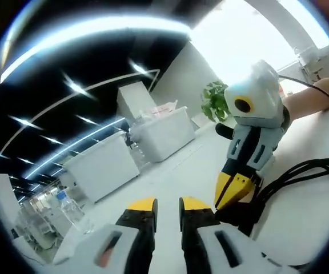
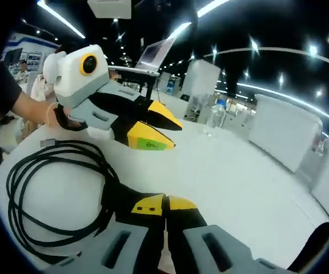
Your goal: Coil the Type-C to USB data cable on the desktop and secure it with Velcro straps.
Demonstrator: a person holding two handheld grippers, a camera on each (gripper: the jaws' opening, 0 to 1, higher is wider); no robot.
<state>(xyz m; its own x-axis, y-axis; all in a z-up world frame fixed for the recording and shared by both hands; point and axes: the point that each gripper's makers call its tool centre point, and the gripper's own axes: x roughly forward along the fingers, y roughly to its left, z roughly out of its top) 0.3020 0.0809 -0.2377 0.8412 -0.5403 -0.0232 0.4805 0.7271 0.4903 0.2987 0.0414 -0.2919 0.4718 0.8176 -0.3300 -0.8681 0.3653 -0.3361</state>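
The black data cable (image 2: 108, 174) lies in loose loops on the white desktop (image 2: 239, 171), one plug (image 2: 47, 142) pointing away from the coil. My right gripper (image 2: 165, 204) has its yellow tips together at the gathered part of the coil, where the strands bunch into a dark bundle. In the left gripper view the right gripper (image 1: 233, 197) comes in from the right, tips down on that bundle, with cable loops (image 1: 301, 166) behind it. My left gripper (image 1: 168, 205) hovers above the desk, jaws slightly apart and holding nothing. The left gripper (image 2: 173, 134) hangs just beyond the coil.
A person's hand (image 1: 319, 94) holds the right gripper and a forearm (image 2: 27, 105) the left one. A clear water bottle (image 2: 216, 120) stands farther along the desk. White counters (image 1: 101, 165), a plant (image 1: 216, 100) and a laptop (image 2: 156, 54) lie beyond the desk.
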